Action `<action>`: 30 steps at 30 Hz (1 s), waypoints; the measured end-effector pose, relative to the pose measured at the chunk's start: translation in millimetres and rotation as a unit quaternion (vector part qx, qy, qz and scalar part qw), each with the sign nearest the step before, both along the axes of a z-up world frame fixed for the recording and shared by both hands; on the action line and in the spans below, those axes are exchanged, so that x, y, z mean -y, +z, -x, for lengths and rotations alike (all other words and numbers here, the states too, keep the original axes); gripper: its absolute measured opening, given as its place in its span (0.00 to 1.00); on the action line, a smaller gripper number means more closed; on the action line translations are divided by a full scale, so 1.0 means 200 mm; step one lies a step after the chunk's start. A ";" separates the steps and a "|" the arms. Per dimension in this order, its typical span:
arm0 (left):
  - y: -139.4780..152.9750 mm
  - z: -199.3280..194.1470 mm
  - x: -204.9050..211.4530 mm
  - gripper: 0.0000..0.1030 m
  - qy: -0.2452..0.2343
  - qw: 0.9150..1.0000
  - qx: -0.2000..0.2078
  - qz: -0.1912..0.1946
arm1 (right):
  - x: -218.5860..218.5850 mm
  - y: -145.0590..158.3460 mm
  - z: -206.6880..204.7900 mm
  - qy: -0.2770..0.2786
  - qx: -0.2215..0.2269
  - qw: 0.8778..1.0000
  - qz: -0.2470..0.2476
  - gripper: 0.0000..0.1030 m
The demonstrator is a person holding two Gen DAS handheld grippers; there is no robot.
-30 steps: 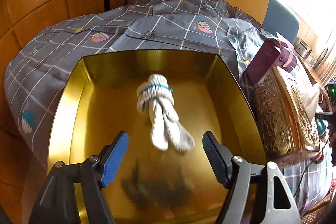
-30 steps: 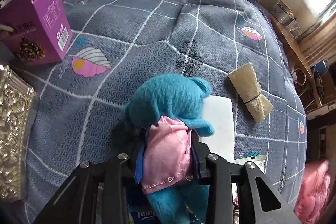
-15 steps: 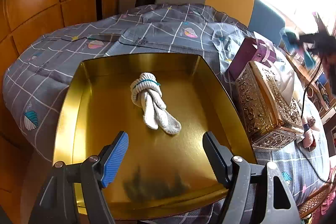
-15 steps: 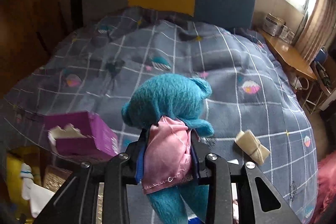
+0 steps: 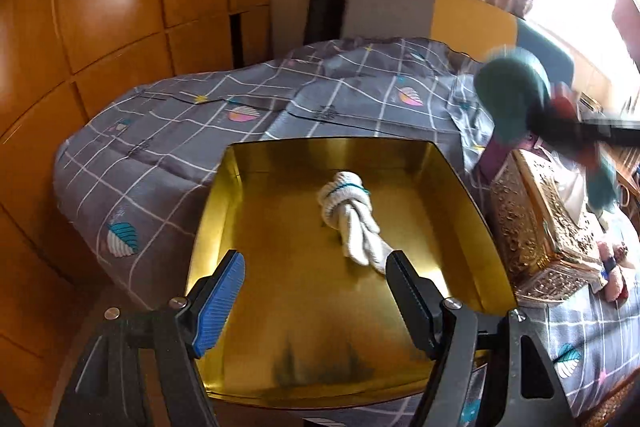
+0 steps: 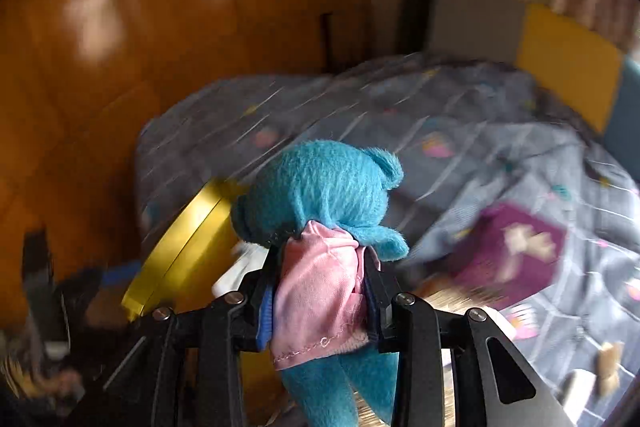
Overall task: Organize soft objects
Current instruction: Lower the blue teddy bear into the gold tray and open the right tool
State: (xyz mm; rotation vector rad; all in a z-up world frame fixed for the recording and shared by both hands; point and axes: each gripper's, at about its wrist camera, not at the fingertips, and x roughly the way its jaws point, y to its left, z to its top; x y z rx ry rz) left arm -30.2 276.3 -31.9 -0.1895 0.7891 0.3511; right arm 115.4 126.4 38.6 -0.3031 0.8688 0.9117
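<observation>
Your right hand-held gripper (image 6: pixel 320 291) is clamped on the blue teddy (image 6: pixel 320 195) by its pink dress, to the right of the gold tray (image 5: pixel 472 211). The slippery fabric could let it drop onto the ornate box (image 5: pixel 540 223). Your left hand-held gripper (image 5: pixel 316 299) hangs apart and empty over the tray's near edge, near the knotted sock (image 5: pixel 352 211).

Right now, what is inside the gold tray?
Inside the gold tray lies one knotted white sock bundle. The left gripper covers part of the tray's near floor; nothing else is visible.
</observation>
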 end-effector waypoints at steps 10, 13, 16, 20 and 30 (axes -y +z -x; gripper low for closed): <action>-0.02 0.03 -0.04 0.72 0.015 1.000 -0.001 0.005 | -0.24 -0.32 0.21 -0.003 -0.049 0.998 0.044 0.41; -0.02 0.03 -0.04 0.72 0.014 1.000 0.000 0.007 | -0.29 -0.37 0.24 -0.011 -0.035 0.998 0.052 0.47; -0.02 0.04 -0.04 0.72 0.014 1.000 0.001 0.007 | -0.28 -0.39 0.26 -0.015 -0.037 0.998 0.058 0.53; -0.02 0.04 -0.04 0.72 0.016 1.000 0.004 0.009 | -0.23 -0.37 0.27 -0.025 -0.027 0.998 0.050 0.57; 0.01 0.04 0.00 0.72 -0.001 1.000 0.010 0.001 | 0.01 -0.24 0.32 -0.086 0.041 0.995 0.017 0.65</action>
